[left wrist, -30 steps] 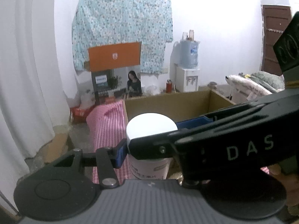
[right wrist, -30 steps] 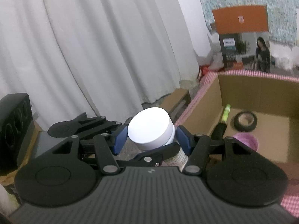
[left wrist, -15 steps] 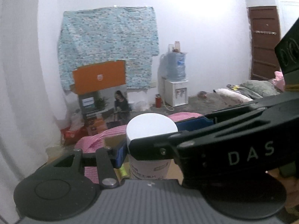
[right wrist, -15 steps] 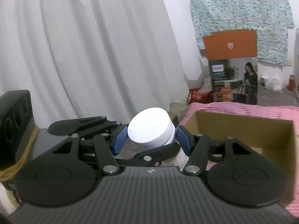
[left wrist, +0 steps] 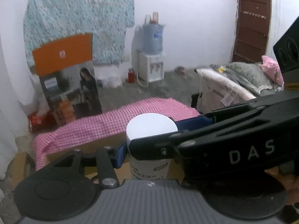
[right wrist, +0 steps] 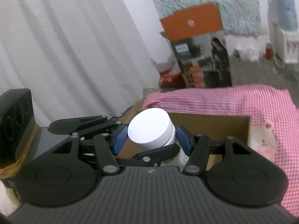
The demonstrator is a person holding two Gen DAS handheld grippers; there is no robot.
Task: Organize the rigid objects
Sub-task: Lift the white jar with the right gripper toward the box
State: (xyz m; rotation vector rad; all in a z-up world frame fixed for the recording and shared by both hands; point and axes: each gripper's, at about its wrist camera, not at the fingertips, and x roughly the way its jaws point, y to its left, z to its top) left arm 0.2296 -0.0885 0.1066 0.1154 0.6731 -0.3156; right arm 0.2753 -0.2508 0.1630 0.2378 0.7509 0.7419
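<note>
With both tools, left (left wrist: 149,147) and right (right wrist: 152,137), clenched on the white-capped plastic jar (right wrist: 152,130), I had swung it over the brown cardboard box (right wrist: 214,125), ready for lowering.

White wall (left wrist: 186,28) w/ a pale blue floral cloth (left wrist: 78,18) hung on it, water dispenser (left wrist: 152,63) below, brown door (left wrist: 251,24) at right (shut), white curtain (right wrist: 65,46), grey floor (left wrist: 168,89), bed w/ blankets (left wrist: 241,78).
</note>
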